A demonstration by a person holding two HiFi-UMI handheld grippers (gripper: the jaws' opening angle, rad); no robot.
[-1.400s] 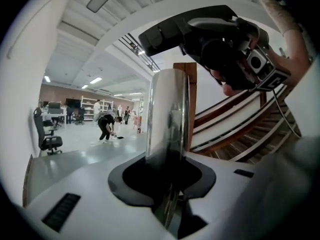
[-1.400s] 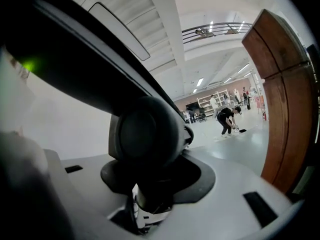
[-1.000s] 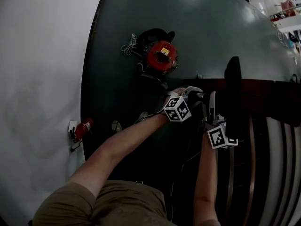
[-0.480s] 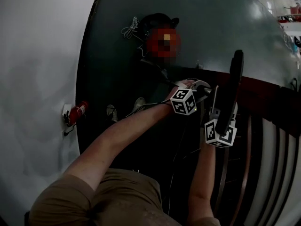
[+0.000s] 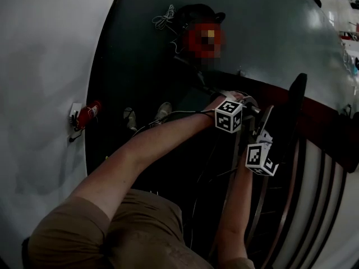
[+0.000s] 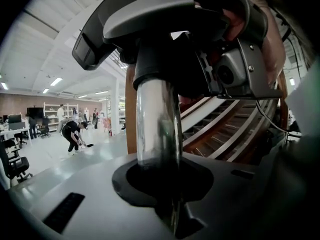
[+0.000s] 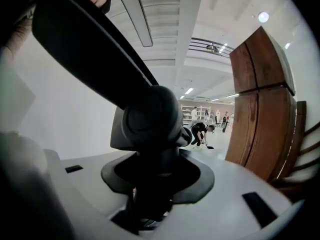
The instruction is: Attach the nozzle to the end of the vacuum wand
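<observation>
Status: left claw (image 6: 165, 184), jaws just closing, clamps the chrome wand (image 6: 156, 124); right claw (image 7: 150, 194), part-closed, grips the black nozzle (image 7: 150, 116) by its neck; nozzle sits at wand's 12 o'clock end, apparently socketed, full seating unconfirmed.

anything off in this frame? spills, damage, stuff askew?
Nothing spilled or visibly damaged, though the head view is dark. One untidy bit: a white cord lies bunched on the floor beside the vacuum canister. The nozzle sits tilted at the wand end, which fits mid-attachment.
</observation>
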